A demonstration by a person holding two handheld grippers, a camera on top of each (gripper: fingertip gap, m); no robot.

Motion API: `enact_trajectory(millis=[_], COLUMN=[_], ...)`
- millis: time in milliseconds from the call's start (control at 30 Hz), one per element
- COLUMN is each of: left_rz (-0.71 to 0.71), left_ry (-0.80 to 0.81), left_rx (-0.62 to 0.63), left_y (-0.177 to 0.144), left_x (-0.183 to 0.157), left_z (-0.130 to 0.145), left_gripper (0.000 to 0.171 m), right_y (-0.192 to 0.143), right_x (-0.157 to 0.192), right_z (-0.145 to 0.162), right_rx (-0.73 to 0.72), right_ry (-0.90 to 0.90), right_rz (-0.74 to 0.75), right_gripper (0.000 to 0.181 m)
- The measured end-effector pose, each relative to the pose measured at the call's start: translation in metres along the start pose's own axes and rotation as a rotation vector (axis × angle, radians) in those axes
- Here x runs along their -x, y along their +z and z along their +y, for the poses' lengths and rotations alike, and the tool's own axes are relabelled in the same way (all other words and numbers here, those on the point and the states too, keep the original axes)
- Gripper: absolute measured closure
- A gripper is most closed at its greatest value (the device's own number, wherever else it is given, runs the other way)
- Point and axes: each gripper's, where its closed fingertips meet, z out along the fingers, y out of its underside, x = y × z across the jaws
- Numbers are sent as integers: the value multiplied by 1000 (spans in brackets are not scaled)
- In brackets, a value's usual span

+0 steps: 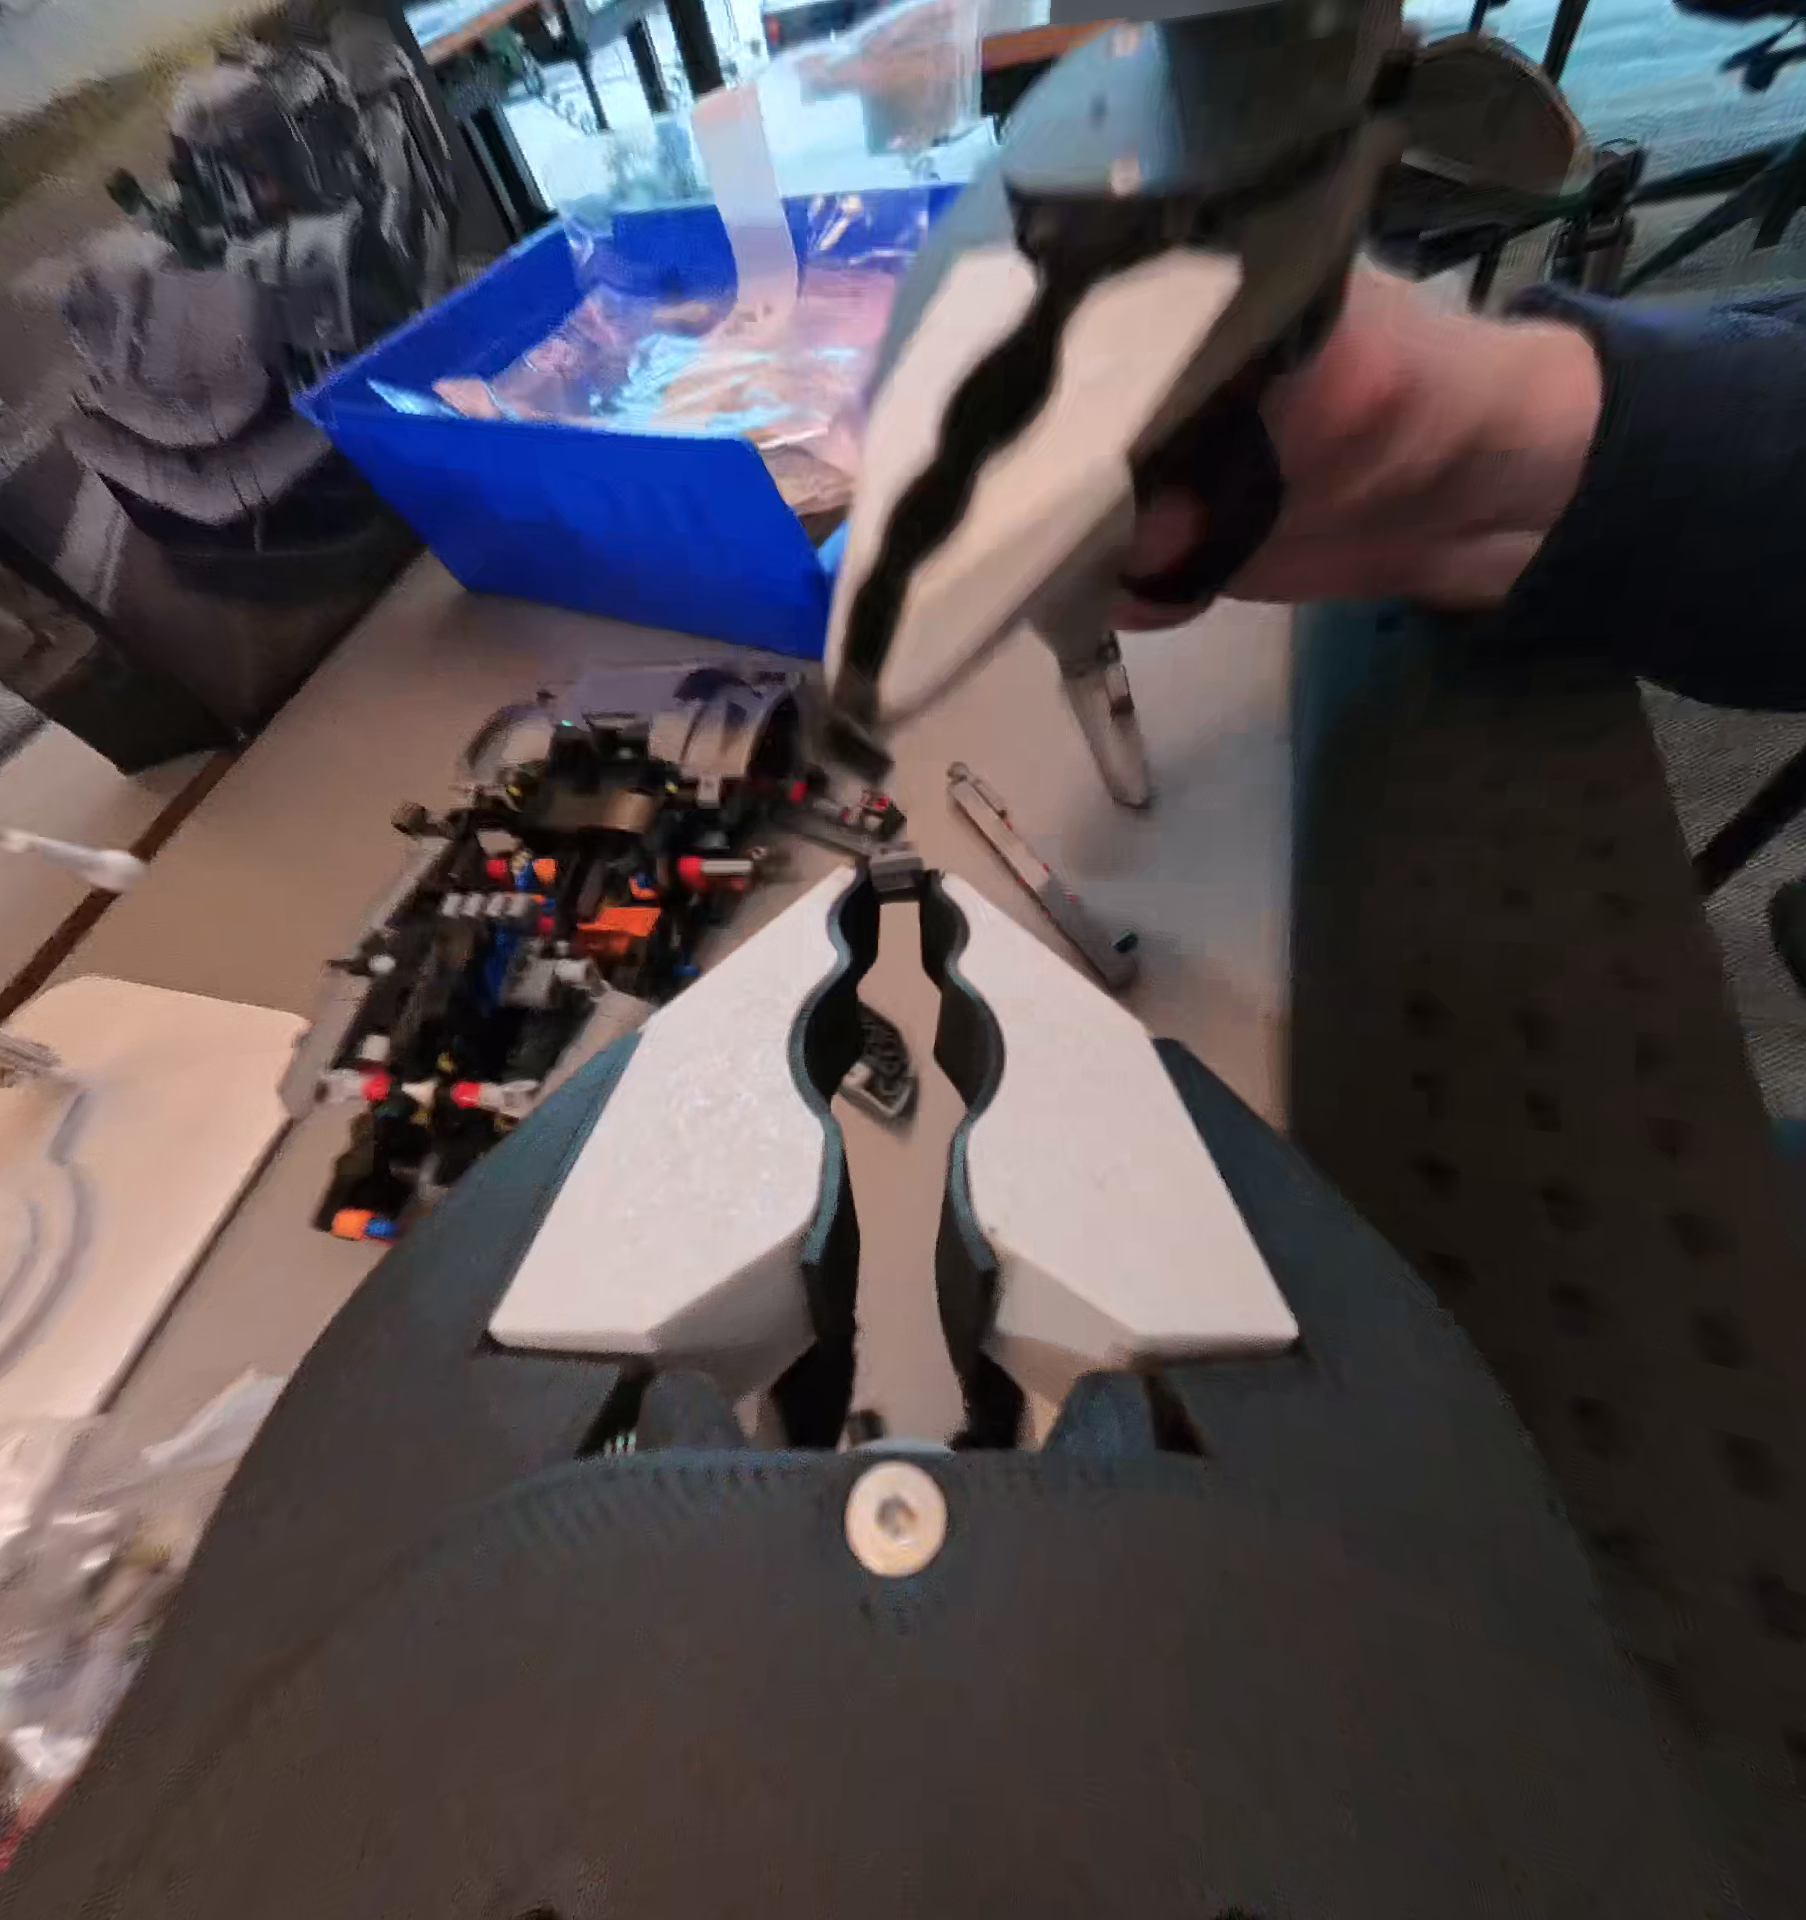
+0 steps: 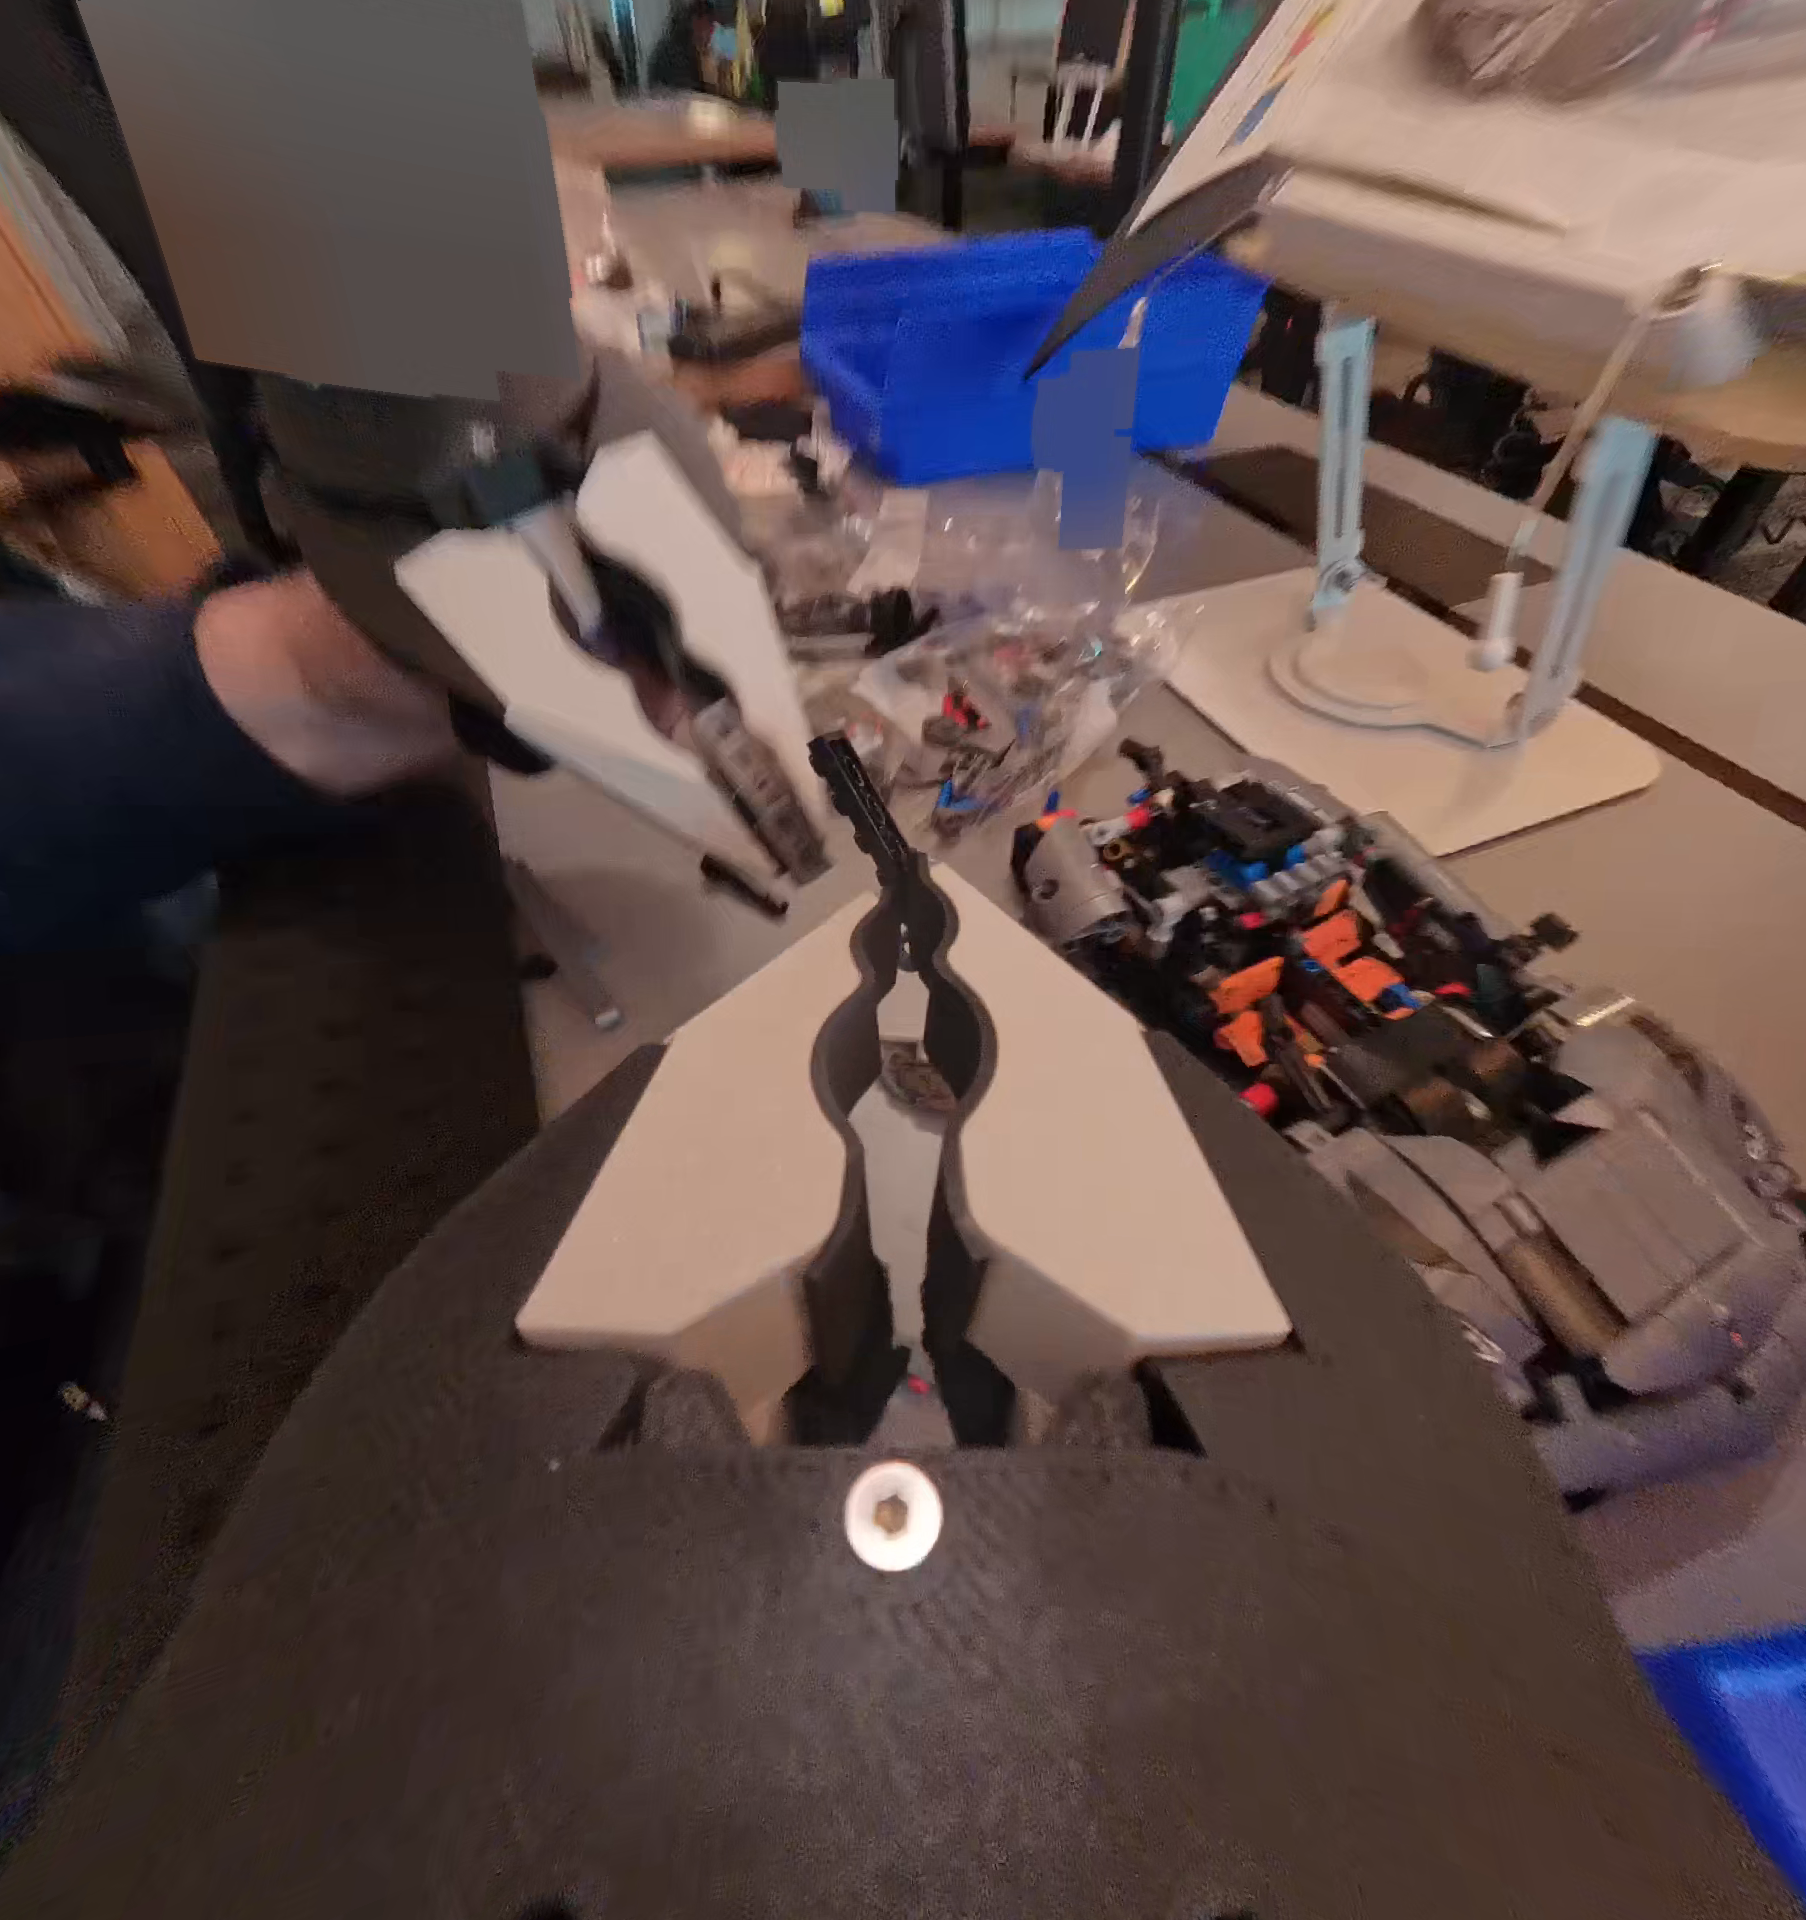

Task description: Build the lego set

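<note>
above the table [image 1: 982,686]:
left gripper [image 1: 896,883]: tips pinch a small grey piece [image 1: 896,868];
right gripper [image 2: 904,883]: tips clamp a black beam [image 2: 863,805], beside the car model [image 2: 1398,997]

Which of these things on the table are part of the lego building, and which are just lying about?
Part of the job:
- half-built grey lego car
- black lego beam in right gripper
- small grey lego piece in left gripper
- clear bags of parts

Lying about:
- blue plastic bin
- white stand
</note>
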Motion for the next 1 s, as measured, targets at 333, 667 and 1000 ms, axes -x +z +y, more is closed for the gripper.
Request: enact_trajectory(millis=[333, 667, 1000], left_rz=[87, 182, 256], left_ry=[-121, -231, -268], left_rx=[68, -2, -125], left_y=[2, 4, -5], left_x=[4, -2, -7], left_z=[26, 19, -2], left_gripper=[165, 165, 165], right_y=[13, 18, 12], right_x=[11, 13, 27], right_z=[34, 25, 4], right_rx=[137, 104, 4], right_ry=[211, 140, 149], right_rz=[-192, -176, -279], right_gripper=[181, 156, 176])
